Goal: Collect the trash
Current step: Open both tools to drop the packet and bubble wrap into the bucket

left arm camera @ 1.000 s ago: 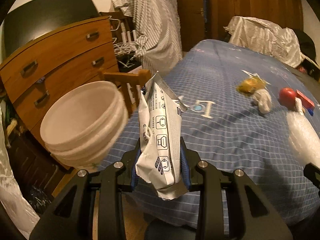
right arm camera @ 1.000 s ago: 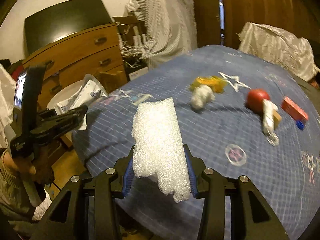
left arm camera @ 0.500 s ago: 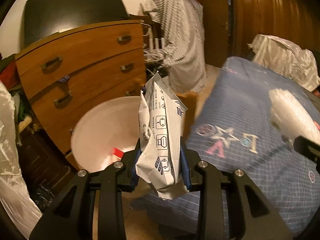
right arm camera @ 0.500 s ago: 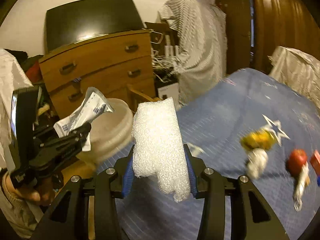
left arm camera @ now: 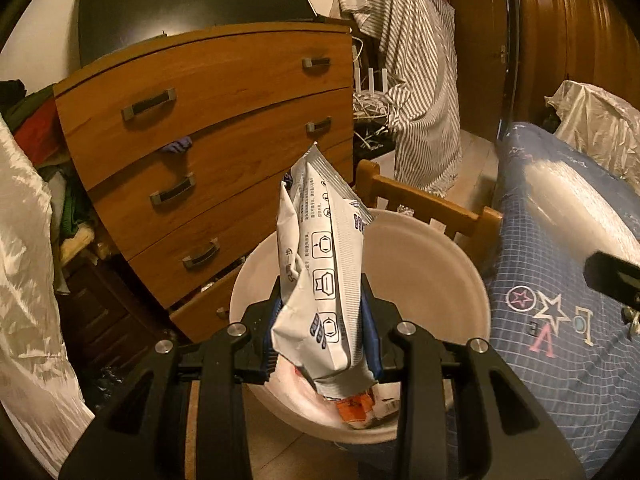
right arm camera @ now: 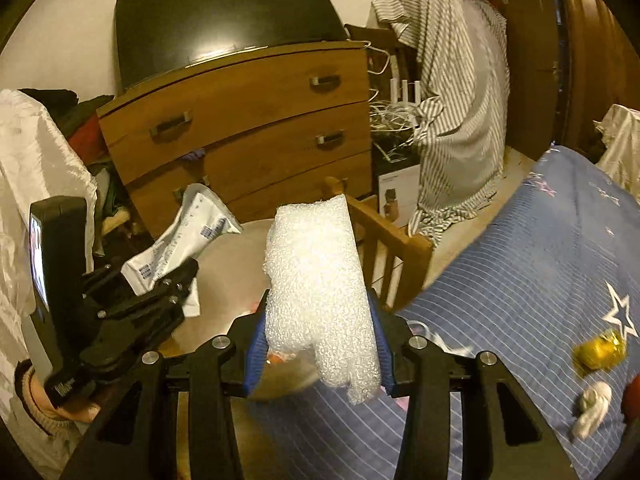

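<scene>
Your left gripper (left arm camera: 322, 336) pointed forward and downward, jaws nearly closed, blue pads pressing both sides of a white wrapper (left arm camera: 320, 280). Your right gripper (right arm camera: 316, 344) pointed likewise, jaws partly apart, clamped on a roll of bubble wrap (right arm camera: 320, 280). In the right wrist view, your left hand (right arm camera: 60, 404), sleeve at the wrist, gripped its handle, low and left.

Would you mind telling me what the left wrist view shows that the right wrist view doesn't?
Only the left wrist view shows the orange wrapper lying in the white bucket. Only the right wrist view shows the yellow wrapper and crumpled tissue on the blue bedspread. Both show the chest of drawers, the left gripper clamping the white pouch, and the bucket.
</scene>
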`<state>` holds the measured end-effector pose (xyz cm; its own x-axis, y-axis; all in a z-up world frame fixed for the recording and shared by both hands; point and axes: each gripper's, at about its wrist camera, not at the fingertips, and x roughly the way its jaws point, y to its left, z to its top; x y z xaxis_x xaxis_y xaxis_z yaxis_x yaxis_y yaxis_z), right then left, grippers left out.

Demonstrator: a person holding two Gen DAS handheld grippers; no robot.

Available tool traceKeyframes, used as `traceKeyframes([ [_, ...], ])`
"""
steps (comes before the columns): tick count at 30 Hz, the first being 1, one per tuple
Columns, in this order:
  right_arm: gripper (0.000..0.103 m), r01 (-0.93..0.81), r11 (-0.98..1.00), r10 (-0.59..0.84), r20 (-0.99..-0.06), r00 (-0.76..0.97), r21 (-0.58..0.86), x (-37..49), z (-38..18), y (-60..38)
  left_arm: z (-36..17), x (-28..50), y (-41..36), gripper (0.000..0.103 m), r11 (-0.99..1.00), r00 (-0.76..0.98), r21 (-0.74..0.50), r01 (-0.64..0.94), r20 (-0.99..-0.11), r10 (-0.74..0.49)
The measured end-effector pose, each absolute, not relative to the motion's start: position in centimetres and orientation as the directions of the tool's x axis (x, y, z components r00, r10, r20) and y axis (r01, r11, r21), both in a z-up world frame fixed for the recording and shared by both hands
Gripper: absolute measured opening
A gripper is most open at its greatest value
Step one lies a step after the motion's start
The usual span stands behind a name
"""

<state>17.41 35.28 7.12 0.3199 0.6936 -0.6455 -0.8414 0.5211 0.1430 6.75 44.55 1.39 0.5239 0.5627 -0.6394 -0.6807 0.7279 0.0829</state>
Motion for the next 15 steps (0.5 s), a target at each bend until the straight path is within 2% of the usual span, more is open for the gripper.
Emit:
traceKeyframes([
  [15,0.045,-0.861,0.496,0.673,-0.676,0.300,0.111,17.6,6.3,42.5,-0.8,7.1,48.0,0.032,0.732,0.501,0.075,-0.677,-0.682,0.533],
])
